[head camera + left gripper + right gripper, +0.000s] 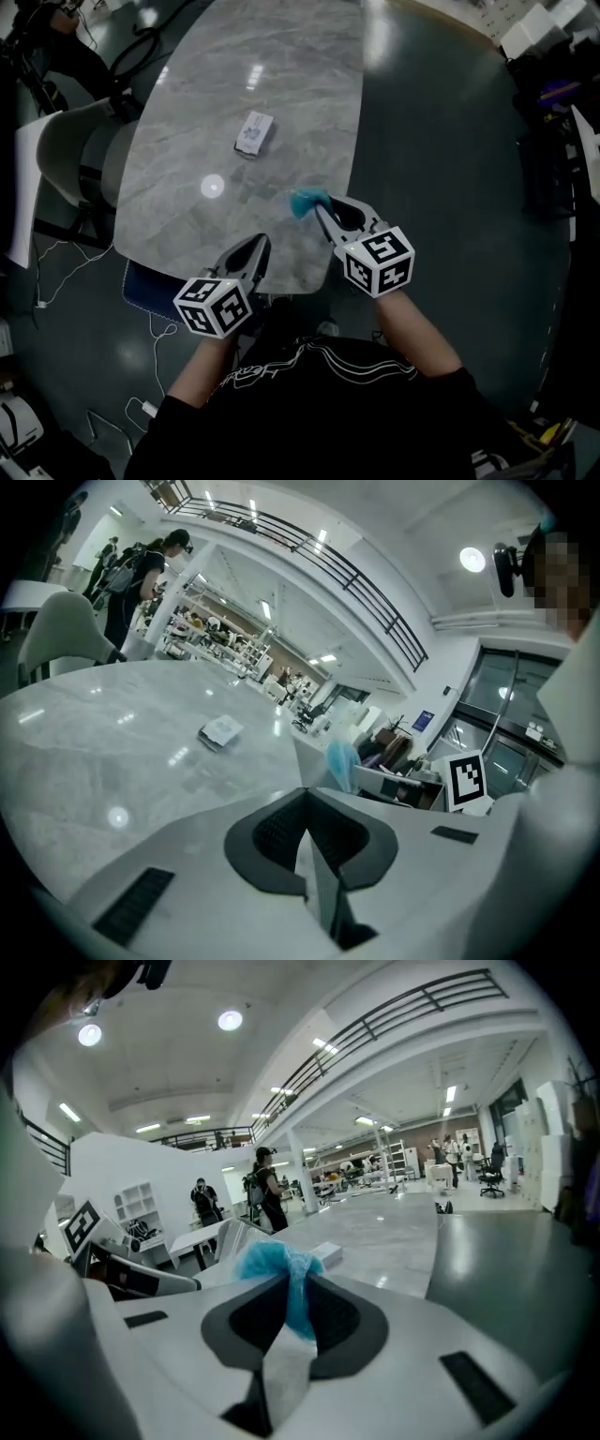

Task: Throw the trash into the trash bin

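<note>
The blue crumpled trash is pinched by only a thin fold in the right gripper, just above the near edge of the bench. A quick swing could shake it loose onto the floor, and I can see no trash bin to aim for. It looks soft, light and puffy, like thin film or tissue. The left gripper is closed on nothing. A small white packet lies further up the bench.
</note>
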{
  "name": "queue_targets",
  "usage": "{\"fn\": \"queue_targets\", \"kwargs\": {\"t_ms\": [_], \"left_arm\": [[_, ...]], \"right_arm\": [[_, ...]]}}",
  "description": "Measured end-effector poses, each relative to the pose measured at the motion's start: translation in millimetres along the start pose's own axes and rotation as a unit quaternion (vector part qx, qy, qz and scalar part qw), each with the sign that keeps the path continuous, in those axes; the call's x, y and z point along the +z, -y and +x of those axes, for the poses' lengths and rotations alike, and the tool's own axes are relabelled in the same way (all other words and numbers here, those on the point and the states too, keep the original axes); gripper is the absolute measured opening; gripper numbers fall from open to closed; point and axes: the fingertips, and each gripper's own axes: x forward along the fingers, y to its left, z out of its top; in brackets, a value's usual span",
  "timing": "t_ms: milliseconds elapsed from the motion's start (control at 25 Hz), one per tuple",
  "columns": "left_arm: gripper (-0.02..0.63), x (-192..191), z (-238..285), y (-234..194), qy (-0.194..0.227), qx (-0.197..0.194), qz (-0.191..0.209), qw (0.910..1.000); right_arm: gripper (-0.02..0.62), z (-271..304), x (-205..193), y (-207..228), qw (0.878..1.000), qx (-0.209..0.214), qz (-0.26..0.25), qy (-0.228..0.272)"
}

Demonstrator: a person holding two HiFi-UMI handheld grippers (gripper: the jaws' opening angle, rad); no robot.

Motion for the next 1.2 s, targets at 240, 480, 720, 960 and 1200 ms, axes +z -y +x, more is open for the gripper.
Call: {"fn": "queue_targets", "kwargs": {"t_ms": [240,480,720,960,1200], "left_arm": [[0.005,-46,23,90,-0.034,-0.056,0.037,0.9972],[0.005,-103,51,183,-0.073,-0.115,0.071,0.9882],[0.005,-166,79,275,-0.134,-0.187,0.125,0.9652],[0.005,-199,108,303,-0.186,-0.215,0.138,0.9487],[0.005,-221,160,292,-0.232,-0.217,0.13,0.9394]], "right_arm": [[0.075,-111,-20,43,0.996,-0.069,0.029,0.039],[0.075,-231,-65,86,0.985,-0.145,0.062,0.066],[0.075,-332,-106,124,0.964,-0.219,0.113,0.097],[0.075,-374,-138,153,0.947,-0.269,0.147,0.101],[0.075,-364,-179,194,0.935,-0.291,0.19,0.071]]}}
